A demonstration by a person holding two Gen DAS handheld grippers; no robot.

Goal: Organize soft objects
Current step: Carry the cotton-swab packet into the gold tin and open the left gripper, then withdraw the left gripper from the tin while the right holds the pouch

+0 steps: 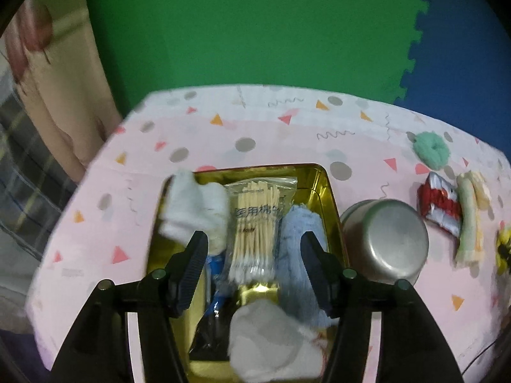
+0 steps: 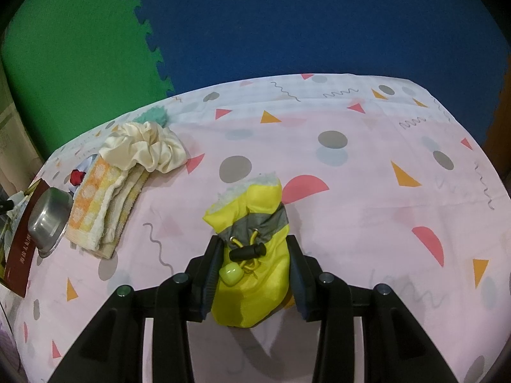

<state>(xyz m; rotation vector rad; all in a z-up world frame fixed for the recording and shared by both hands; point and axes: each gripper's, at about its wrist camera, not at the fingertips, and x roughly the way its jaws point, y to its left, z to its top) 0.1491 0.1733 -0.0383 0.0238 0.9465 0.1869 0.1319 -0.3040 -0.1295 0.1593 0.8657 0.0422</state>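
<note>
A: Soft items fill the gold tin (image 1: 332,191) under the left gripper (image 1: 252,249), jaws released, nothing pinched, so it looks freshly dropped

B: Right gripper (image 2: 252,258) clamps the yellow pouch (image 2: 252,255), probably next for the tin

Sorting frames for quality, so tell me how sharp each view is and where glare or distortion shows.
Left wrist view: soft overall, motion smear on the white cloth and tablecloth edge; a bright glint on the gold tin floor, dull sheen on the steel bowl. Right wrist view: sharper, the yellow pouch crisp, lighting even. Both: fisheye bends the table edge, dark corners.
</note>
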